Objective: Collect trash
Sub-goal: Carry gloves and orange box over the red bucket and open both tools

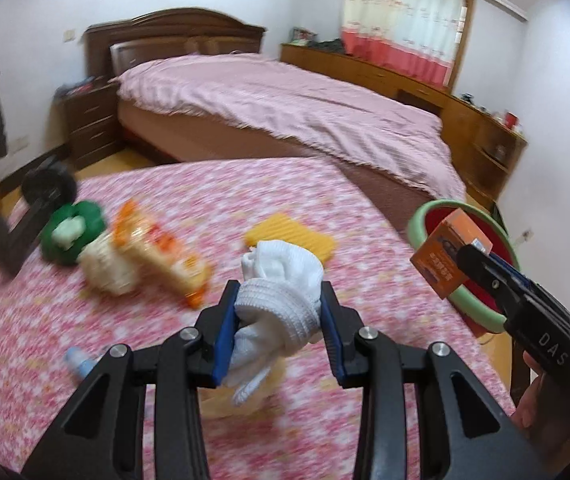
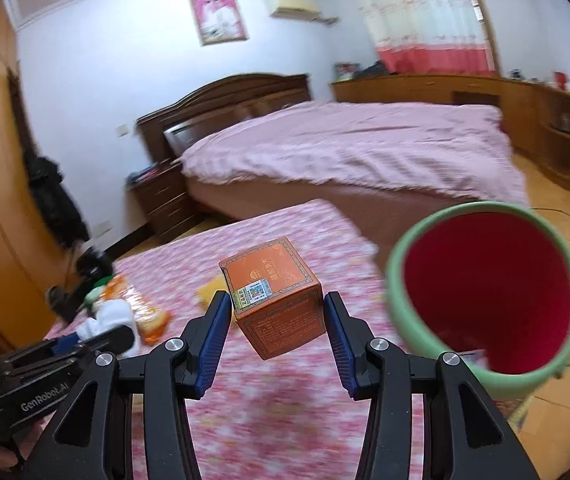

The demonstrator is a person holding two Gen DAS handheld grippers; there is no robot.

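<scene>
My left gripper (image 1: 280,304) is shut on a white sock (image 1: 281,280) and holds it above the pink flowered table (image 1: 165,380). My right gripper (image 2: 277,312) is shut on an orange box (image 2: 275,300), held above the table's right part, left of the green bin (image 2: 485,372) with a red inside. In the left wrist view the right gripper (image 1: 481,268) holds the orange box (image 1: 441,252) at the rim of the green bin (image 1: 417,224). An orange snack packet (image 1: 161,248), a yellow cloth (image 1: 289,236) and a green and white bundle (image 1: 77,232) lie on the table.
A black object (image 1: 33,208) sits at the table's far left edge. A small pale blue bottle (image 1: 81,360) lies near the left gripper. A bed with a pink cover (image 1: 285,108) stands behind the table, with wooden cabinets (image 1: 405,80) along the far wall.
</scene>
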